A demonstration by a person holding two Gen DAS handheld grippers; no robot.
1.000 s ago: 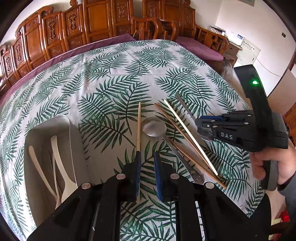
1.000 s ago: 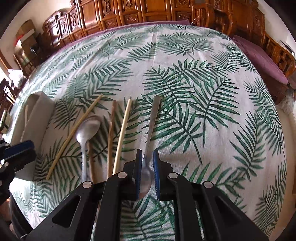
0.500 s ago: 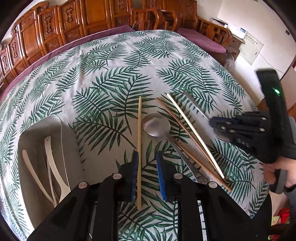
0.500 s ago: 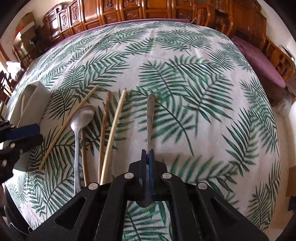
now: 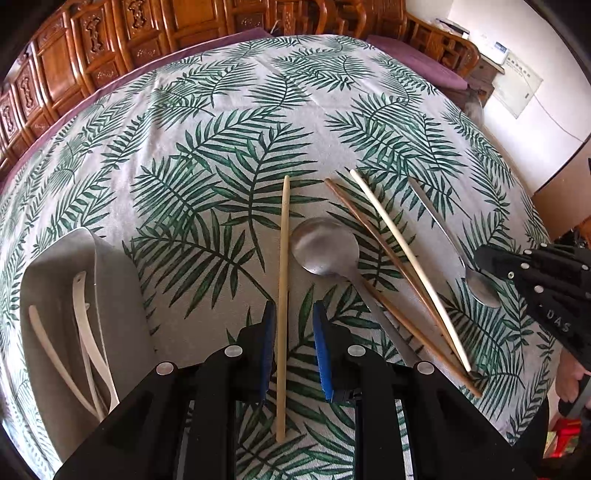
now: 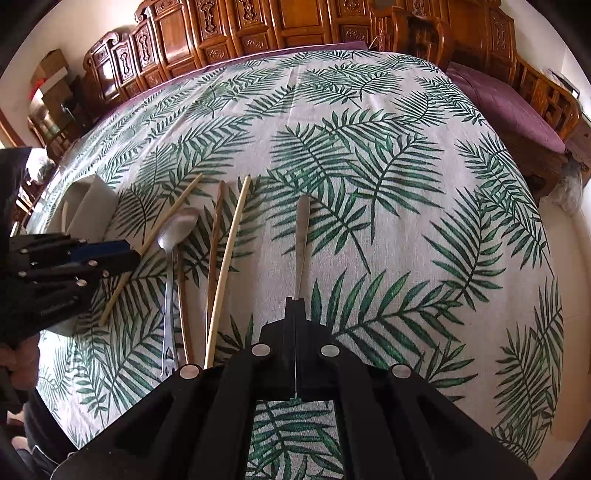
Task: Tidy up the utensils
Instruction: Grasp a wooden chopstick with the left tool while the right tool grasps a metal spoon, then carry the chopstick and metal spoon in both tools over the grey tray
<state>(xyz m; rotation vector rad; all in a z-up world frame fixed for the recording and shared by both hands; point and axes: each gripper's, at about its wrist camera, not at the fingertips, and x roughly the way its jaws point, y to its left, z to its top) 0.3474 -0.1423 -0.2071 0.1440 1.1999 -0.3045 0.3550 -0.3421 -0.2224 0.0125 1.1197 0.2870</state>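
Note:
My left gripper [image 5: 291, 343] is open, its blue pads on either side of a pale bamboo chopstick [image 5: 283, 280] that lies on the leaf-print tablecloth. My right gripper [image 6: 295, 306] is shut on a small metal spoon [image 6: 302, 236], whose handle points away from me; it also shows in the left wrist view [image 5: 448, 243]. A large metal spoon [image 5: 325, 245], two brown chopsticks [image 5: 391, 266] and a cream chopstick [image 5: 402, 258] lie between the grippers. A grey tray [image 5: 110, 280] at the left holds white utensils [image 5: 83, 325].
The round table's edge curves close on the right [image 5: 532, 206]. Carved wooden chairs [image 6: 258, 26] ring the far side, and a purple cushioned bench [image 6: 509, 110] stands at the right.
My right gripper has closed on the small spoon. My left gripper has moved forward so the bamboo chopstick now lies between its open pads.

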